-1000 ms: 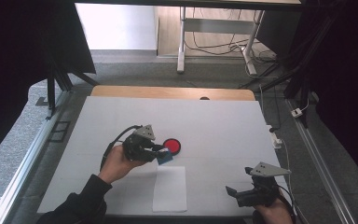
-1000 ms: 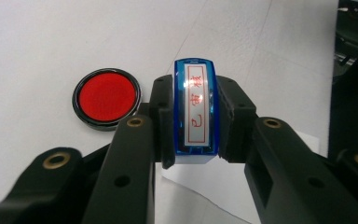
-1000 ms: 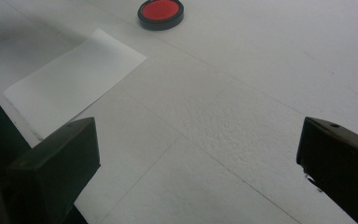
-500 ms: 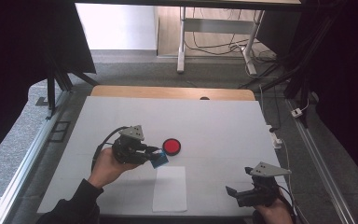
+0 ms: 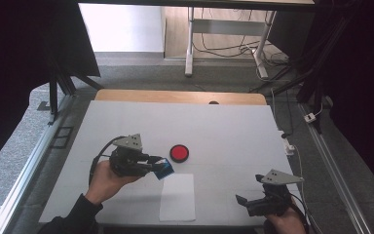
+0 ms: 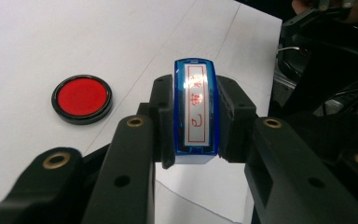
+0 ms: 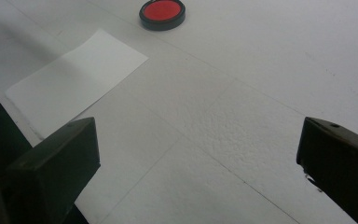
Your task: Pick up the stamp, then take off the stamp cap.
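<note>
My left gripper (image 5: 161, 166) (image 6: 195, 126) is shut on a blue stamp (image 5: 164, 168) (image 6: 196, 112) whose silver label bears red characters. It hangs just above the top edge of a white paper sheet (image 5: 177, 196) (image 7: 74, 79). A round red ink pad (image 5: 179, 153) (image 6: 81, 98) (image 7: 162, 13) in a black case lies on the white table cover (image 5: 224, 131), a little right of the stamp. My right gripper (image 5: 246, 202) (image 7: 196, 163) rests near the table's front right edge, open, with nothing between its jaws.
The table's wooden far edge (image 5: 180, 96) shows beyond the white cover. Metal rails (image 5: 24, 170) run along both sides. Desk legs and cables (image 5: 224, 48) stand on the floor behind.
My left gripper with the stamp has drawn back from the ink pad toward the left and the front, ending over the paper's top edge. The right gripper has stayed still.
</note>
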{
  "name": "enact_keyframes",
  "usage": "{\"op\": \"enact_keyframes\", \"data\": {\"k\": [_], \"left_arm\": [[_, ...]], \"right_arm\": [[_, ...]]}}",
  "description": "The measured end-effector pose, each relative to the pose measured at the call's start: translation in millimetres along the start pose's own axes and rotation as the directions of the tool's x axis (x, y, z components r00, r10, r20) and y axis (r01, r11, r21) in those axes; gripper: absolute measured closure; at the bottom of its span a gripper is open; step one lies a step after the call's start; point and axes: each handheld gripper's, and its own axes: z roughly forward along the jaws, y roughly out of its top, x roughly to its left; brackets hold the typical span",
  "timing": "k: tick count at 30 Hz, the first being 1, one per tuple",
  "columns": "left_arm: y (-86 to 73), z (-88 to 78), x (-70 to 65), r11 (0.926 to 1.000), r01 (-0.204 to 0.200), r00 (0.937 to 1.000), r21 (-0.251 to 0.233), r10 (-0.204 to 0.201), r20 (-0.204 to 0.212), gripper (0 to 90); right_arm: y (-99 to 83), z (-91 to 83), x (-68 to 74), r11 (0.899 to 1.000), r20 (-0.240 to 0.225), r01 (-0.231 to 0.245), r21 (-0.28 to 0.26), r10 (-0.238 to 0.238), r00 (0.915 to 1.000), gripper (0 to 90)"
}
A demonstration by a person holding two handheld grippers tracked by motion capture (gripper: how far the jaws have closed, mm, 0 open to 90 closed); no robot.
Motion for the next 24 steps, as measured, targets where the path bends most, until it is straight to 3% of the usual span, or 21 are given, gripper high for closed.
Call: {"op": "enact_keyframes", "data": {"k": [6,17,20,24], "left_arm": [[-3.5,0.1,-7.1,0.9994,-0.02,0.9995,-0.028,0.021,0.024,70.4],[-1.8,2.8,-8.1,0.9996,-0.009,0.9991,-0.028,0.01,0.042,70.5],[-1.9,3.1,-7.4,0.9996,-0.009,0.9989,-0.027,0.01,0.045,70.5],[-1.7,4.5,-7.7,0.9995,-0.02,0.9988,-0.026,0.021,0.045,70.5]], "right_arm": [[0.0,0.1,0.7,1.0,0.001,0.005,-0.002,-0.005,1.0,0.0],[1.1,0.6,4.4,0.999,0.012,0.04,0.007,-0.04,0.9991,0.0],[3.3,-0.3,5.5,1.0,-0.012,0.025,-0.017,-0.025,0.9996,0.0],[7.6,0.6,10.2,0.999,-0.036,0.039,-0.036,-0.041,0.9985,0.0]]}}
